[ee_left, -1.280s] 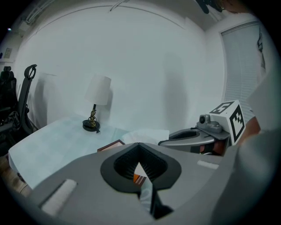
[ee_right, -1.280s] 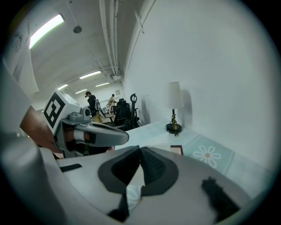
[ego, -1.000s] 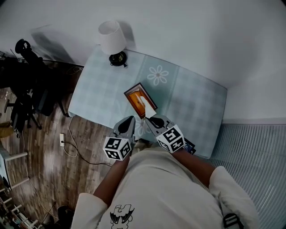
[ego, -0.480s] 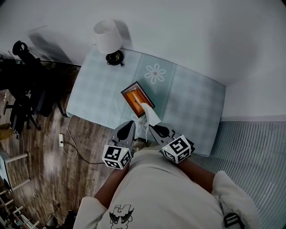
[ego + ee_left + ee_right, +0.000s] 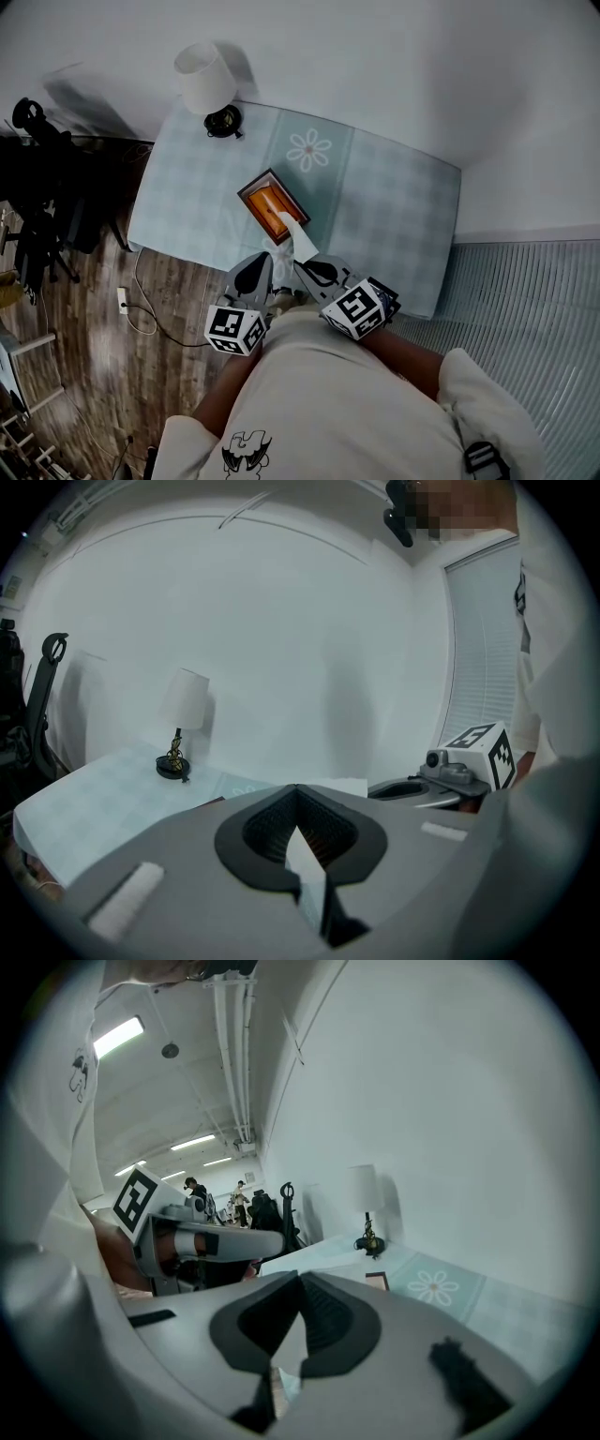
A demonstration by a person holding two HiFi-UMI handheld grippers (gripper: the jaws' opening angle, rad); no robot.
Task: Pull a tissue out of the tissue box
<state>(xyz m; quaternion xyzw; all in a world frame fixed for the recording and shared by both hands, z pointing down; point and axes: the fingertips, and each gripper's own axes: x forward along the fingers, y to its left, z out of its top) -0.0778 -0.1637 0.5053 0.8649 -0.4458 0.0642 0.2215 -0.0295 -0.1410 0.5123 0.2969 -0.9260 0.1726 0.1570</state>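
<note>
The tissue box (image 5: 265, 199), with an orange top in a dark frame, lies on the pale checked table (image 5: 394, 216). A white tissue (image 5: 298, 239) stretches from its slot toward me. My right gripper (image 5: 302, 265) is shut on the near end of it, just in front of the box. In the right gripper view the jaws (image 5: 300, 1279) meet with white tissue (image 5: 286, 1349) pinched between them. My left gripper (image 5: 255, 265) hovers beside the right one, near the table's front edge. Its jaws (image 5: 296, 787) are together, and I cannot identify a pale sliver in their gap.
A white-shaded lamp (image 5: 206, 80) on a black base stands at the table's far left corner. A flower print (image 5: 308, 150) marks the cloth behind the box. A dark chair (image 5: 37, 187) and cables sit on the wood floor at left. A white wall lies behind.
The right gripper has drawn back toward me from the box, pulling the tissue out into a longer strip. The left gripper has moved back alongside it. The box has stayed in place.
</note>
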